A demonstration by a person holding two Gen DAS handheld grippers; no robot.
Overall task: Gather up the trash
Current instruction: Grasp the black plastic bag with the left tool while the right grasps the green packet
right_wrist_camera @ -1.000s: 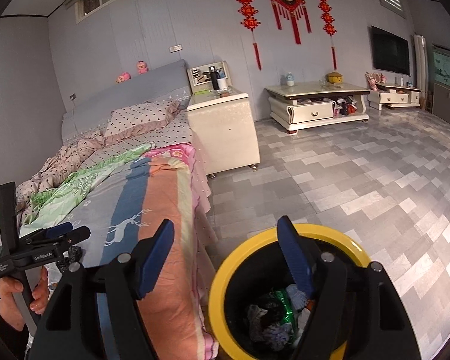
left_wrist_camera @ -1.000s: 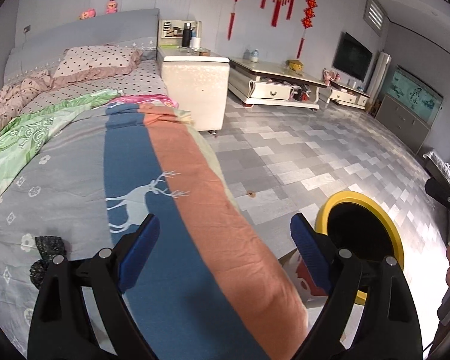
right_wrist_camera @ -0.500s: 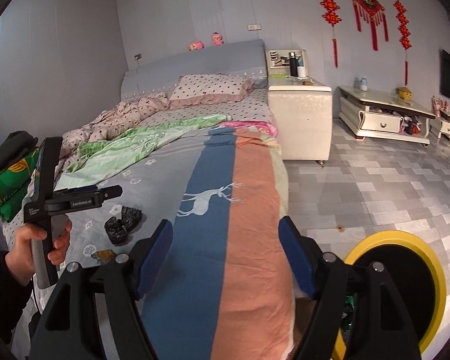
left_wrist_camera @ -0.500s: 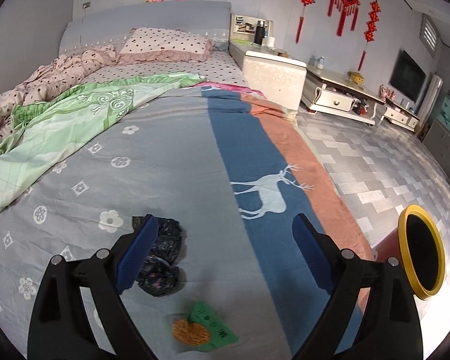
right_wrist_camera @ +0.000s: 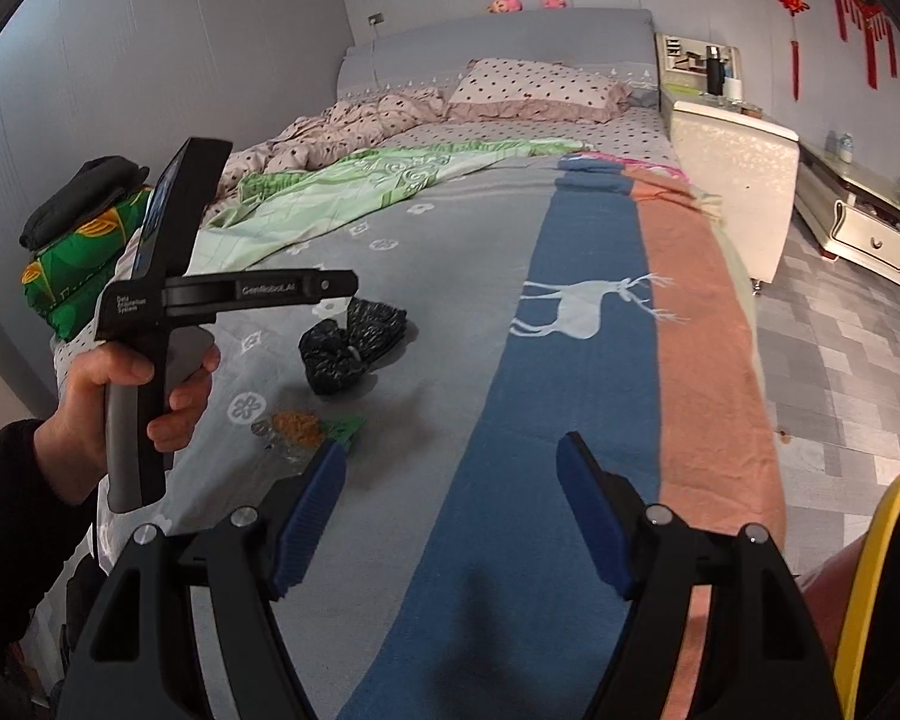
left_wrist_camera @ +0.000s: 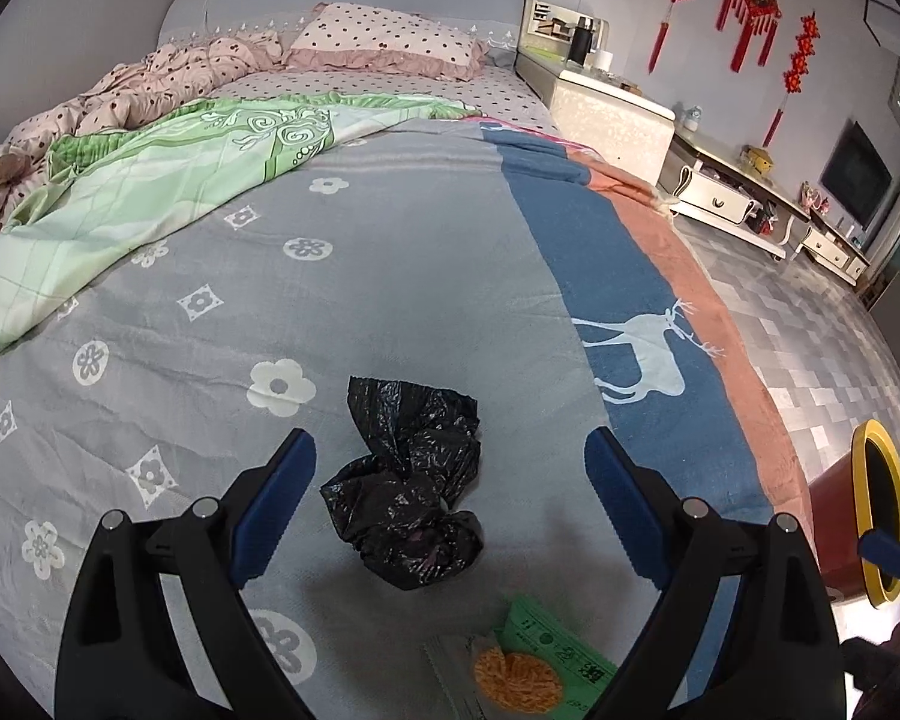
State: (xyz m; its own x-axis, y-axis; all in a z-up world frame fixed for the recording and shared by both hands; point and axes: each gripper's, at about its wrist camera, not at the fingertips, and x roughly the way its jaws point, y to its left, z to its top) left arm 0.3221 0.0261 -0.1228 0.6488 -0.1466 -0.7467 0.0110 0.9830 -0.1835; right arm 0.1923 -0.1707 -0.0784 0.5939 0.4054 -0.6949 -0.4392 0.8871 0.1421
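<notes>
A crumpled black plastic bag [left_wrist_camera: 411, 483] lies on the grey flowered bedspread [left_wrist_camera: 222, 324]. My left gripper [left_wrist_camera: 450, 474] hangs open just above it, the bag between the spread blue fingers but not touched. A green wrapper with an orange patch [left_wrist_camera: 531, 663] lies just nearer the bed's foot. In the right wrist view the same black bag [right_wrist_camera: 348, 339] and green wrapper [right_wrist_camera: 309, 429] lie left of my right gripper [right_wrist_camera: 450, 498], which is open and empty over the blue stripe. A hand holds the left gripper's handle [right_wrist_camera: 144, 324] above the bag.
A yellow-rimmed red bin [left_wrist_camera: 876, 510] stands on the tiled floor beside the bed; its rim [right_wrist_camera: 864, 588] shows at the lower right. A green quilt [left_wrist_camera: 150, 180], pillows [left_wrist_camera: 384, 42], a white bedside cabinet [right_wrist_camera: 732, 174] and a low TV stand [left_wrist_camera: 744, 204] lie beyond.
Both grippers swung left from the bin side over the bed and sank lower. The black bag now sits between the left gripper's fingers; the bin has slid to the right edge of both views.
</notes>
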